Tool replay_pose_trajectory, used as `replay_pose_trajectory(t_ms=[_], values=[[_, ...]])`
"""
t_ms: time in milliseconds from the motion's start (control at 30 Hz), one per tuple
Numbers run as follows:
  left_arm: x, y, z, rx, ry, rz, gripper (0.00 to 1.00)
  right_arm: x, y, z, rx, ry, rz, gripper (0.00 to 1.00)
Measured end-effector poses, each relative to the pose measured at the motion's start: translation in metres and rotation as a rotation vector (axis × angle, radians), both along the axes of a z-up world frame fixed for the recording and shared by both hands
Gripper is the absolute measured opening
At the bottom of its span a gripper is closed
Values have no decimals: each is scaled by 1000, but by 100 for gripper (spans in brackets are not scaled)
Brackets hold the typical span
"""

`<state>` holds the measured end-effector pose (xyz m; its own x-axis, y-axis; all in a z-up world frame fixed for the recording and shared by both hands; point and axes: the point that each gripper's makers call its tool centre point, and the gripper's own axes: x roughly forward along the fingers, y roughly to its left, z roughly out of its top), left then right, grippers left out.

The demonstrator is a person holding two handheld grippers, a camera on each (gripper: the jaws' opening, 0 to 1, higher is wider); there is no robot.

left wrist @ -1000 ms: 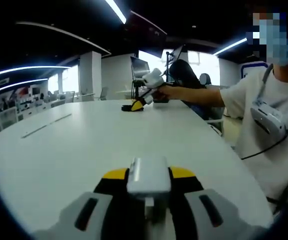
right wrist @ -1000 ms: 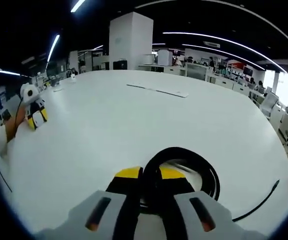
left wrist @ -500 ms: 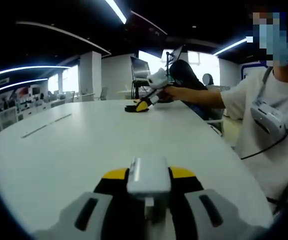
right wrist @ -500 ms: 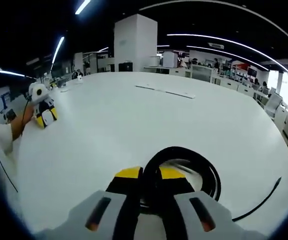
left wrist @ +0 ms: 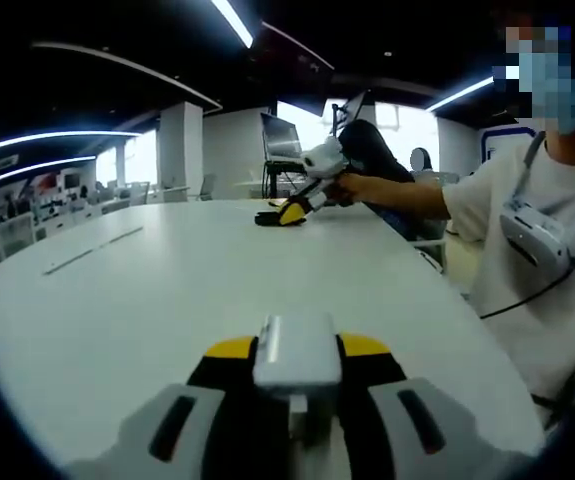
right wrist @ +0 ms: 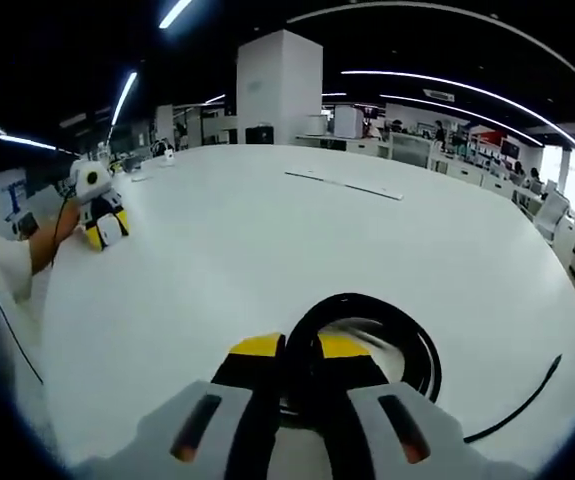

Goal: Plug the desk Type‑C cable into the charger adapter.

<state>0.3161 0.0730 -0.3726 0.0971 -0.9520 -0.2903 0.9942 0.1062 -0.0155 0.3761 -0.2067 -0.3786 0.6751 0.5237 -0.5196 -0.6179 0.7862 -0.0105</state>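
My left gripper (left wrist: 297,348) is shut on a white charger adapter (left wrist: 297,365) just above the white table (left wrist: 157,290). In the right gripper view, my right gripper (right wrist: 300,348) is shut on a coiled black Type‑C cable (right wrist: 407,335), whose loose end (right wrist: 557,362) trails across the table to the right. In the left gripper view, a hand holds the right gripper (left wrist: 289,212) far across the table, with the black cable under its tips. The left gripper (right wrist: 107,228) appears small at the table's left edge in the right gripper view.
A person in a white shirt (left wrist: 537,250) stands at the table's right side. A monitor (left wrist: 279,135) and a dark chair (left wrist: 372,150) lie beyond the far edge. A thin flat strip (right wrist: 342,185) lies on the table (right wrist: 267,240) before a white pillar (right wrist: 277,90).
In the left gripper view the right gripper has shifted slightly right with the cable. The right gripper view has swung, so the left gripper sits further in. The left gripper is still.
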Motion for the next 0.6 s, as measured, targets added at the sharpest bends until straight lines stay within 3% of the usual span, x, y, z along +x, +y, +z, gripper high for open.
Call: replay_pose_trajectory(t_ms=[600], values=[[-1,-1,0,0,1,1,30,-8,1,1,4,-7,9,11]])
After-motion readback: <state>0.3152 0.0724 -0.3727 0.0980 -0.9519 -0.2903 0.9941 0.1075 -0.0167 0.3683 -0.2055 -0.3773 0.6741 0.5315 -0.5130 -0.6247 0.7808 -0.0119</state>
